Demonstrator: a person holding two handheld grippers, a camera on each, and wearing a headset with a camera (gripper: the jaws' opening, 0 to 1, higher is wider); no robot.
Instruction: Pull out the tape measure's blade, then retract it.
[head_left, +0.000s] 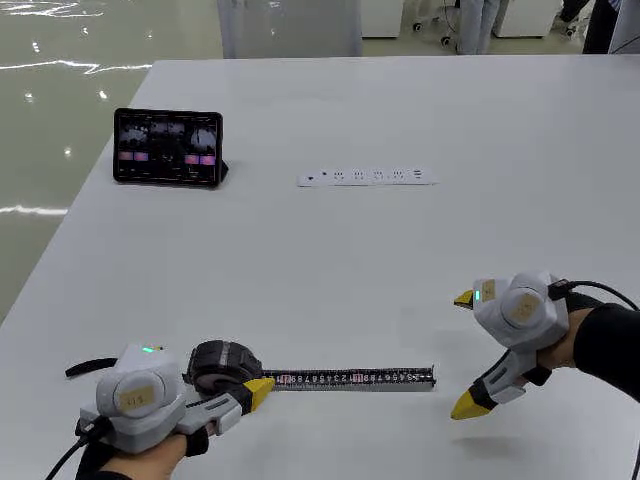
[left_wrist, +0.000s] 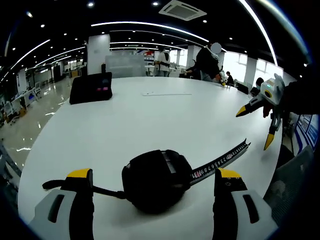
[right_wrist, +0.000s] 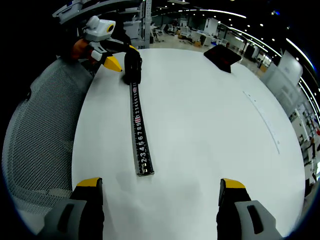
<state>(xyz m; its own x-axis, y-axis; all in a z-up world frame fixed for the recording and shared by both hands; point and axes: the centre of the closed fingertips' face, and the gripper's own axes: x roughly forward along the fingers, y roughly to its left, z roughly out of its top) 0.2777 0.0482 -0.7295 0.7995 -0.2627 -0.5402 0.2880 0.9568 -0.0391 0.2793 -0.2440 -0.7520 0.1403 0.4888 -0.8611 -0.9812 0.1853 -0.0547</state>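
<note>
The tape measure lies at the near edge of the white desk (head_left: 400, 260). Its black case (head_left: 222, 362) sits between the jaws of the left tool (left_wrist: 154, 174), which stand apart on either side of it; in the left gripper view a gap shows at each side, so they straddle the case without clamping it. A black strap (head_left: 88, 367) trails from the case across the desk on the person's left.

The blade (head_left: 350, 378) is pulled out and lies flat on the desk, running from the case toward the right. Its free end (right_wrist: 144, 171) lies just ahead of the right tool (right_wrist: 161, 183), a little toward that tool's left jaw, and is not touched by it. The right tool's jaws are wide apart and hold nothing; in the head view it is lifted off the desk.

Farther back, a tablet (head_left: 168, 147) stands propped on the left and a white power strip (head_left: 367, 177) lies flat near the middle, both well apart from the tape.
</note>
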